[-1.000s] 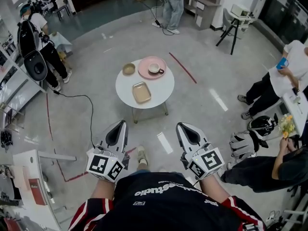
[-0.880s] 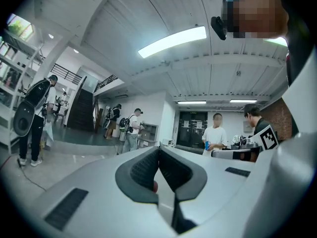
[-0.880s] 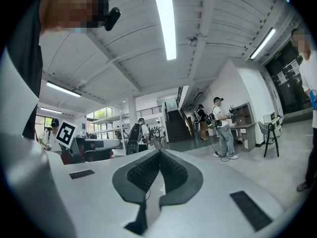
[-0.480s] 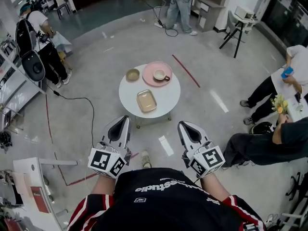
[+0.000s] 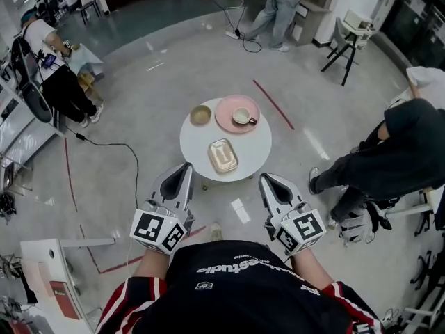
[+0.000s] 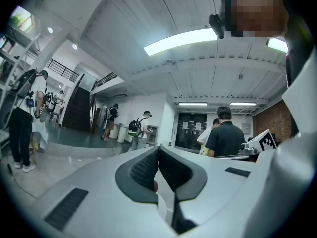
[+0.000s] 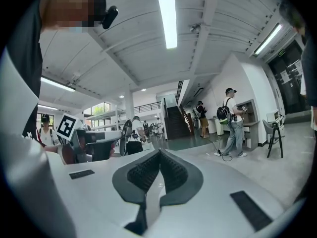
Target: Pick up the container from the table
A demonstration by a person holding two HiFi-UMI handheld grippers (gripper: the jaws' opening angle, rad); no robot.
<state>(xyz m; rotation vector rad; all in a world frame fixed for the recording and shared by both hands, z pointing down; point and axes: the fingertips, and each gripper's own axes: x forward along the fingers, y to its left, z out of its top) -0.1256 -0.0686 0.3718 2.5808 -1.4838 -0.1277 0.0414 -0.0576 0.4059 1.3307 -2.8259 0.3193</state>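
Note:
In the head view a rectangular tan container (image 5: 223,156) lies on the near half of a small round white table (image 5: 257,152). My left gripper (image 5: 186,167) is held level just short of the table's near left edge, shut and empty. My right gripper (image 5: 265,178) is level too, by the near right edge, shut with nothing in it. Both gripper views look out over the room; the left gripper (image 6: 158,149) and right gripper (image 7: 159,152) show their pads (image 6: 144,168) pressed together. The table is not seen in either.
On the table's far side sit a pink plate (image 5: 226,115) with a cup (image 5: 243,116) and a small brown bowl (image 5: 201,114). A crouching person in black (image 5: 379,162) is at the right, a black cable (image 5: 118,148) on the floor at left, a white stand (image 5: 52,270) lower left.
I have walked toward the table: it now lies lower in the head view, close to both grippers. The person at the right has bent down and shifted nearer.

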